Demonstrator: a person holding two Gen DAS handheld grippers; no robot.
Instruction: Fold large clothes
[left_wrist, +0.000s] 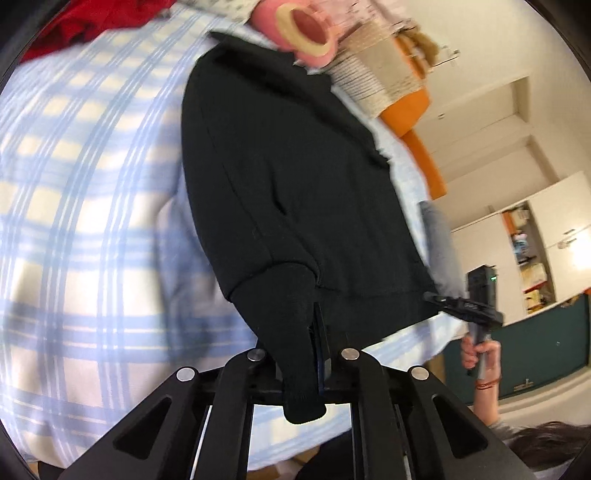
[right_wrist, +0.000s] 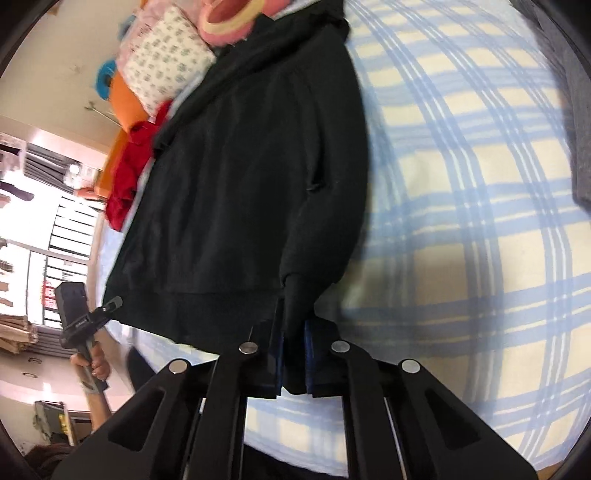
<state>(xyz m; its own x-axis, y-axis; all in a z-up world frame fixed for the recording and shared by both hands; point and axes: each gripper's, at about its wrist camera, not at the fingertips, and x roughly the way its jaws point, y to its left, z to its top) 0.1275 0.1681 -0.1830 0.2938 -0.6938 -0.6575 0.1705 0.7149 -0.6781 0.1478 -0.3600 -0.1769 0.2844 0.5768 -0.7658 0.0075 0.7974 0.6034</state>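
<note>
A black sweatshirt (left_wrist: 288, 184) lies spread on a bed with a blue-and-cream checked sheet (left_wrist: 81, 221). My left gripper (left_wrist: 306, 354) is shut on one black sleeve cuff (left_wrist: 299, 376), which hangs out between the jaws. In the right wrist view the same sweatshirt (right_wrist: 251, 177) lies on the sheet (right_wrist: 461, 221). My right gripper (right_wrist: 293, 350) is shut on the other cuff (right_wrist: 295, 314) at the hem. Each gripper shows in the other's view, the right one (left_wrist: 469, 306) and the left one (right_wrist: 85, 317), each held in a hand.
A pink plush ring (left_wrist: 306, 29) and patterned pillows (right_wrist: 166, 66) lie at the head of the bed. A red garment (right_wrist: 129, 173) lies beside the sweatshirt. A grey garment (right_wrist: 576, 122) lies at the sheet's far edge. Orange bed frame (left_wrist: 417, 147) and white cupboards (left_wrist: 554, 229) stand beyond.
</note>
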